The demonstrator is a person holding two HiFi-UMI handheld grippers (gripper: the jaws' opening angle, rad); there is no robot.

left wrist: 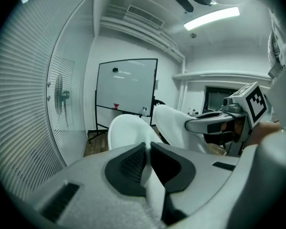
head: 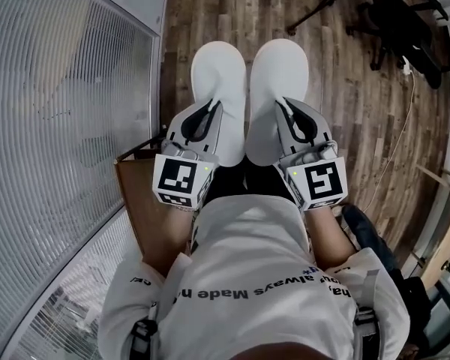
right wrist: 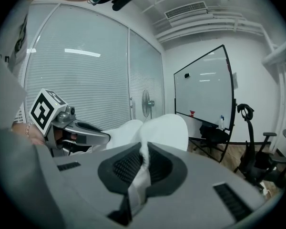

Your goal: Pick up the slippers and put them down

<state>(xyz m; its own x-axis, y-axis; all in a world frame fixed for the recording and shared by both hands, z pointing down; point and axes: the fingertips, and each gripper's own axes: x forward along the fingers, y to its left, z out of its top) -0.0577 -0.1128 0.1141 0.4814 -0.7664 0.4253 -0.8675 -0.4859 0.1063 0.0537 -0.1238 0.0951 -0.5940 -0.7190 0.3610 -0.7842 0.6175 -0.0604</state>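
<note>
Clamps the left slipper (head: 219, 66) by its rear rim in the nearly closed jaws of the left gripper (head: 211, 106), the right slipper (head: 279, 64) likewise in the right gripper (head: 286, 103). Holds both side by side over the wooden floor (head: 337, 107); hides heel ends under the gripper bodies; cannot tell whether soles touch down.

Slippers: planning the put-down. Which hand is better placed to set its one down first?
Probably the right. The right tongs, shut on the right slipper, have bare wood floor beside them; the left tongs sit by the glass wall and a brown board.
</note>
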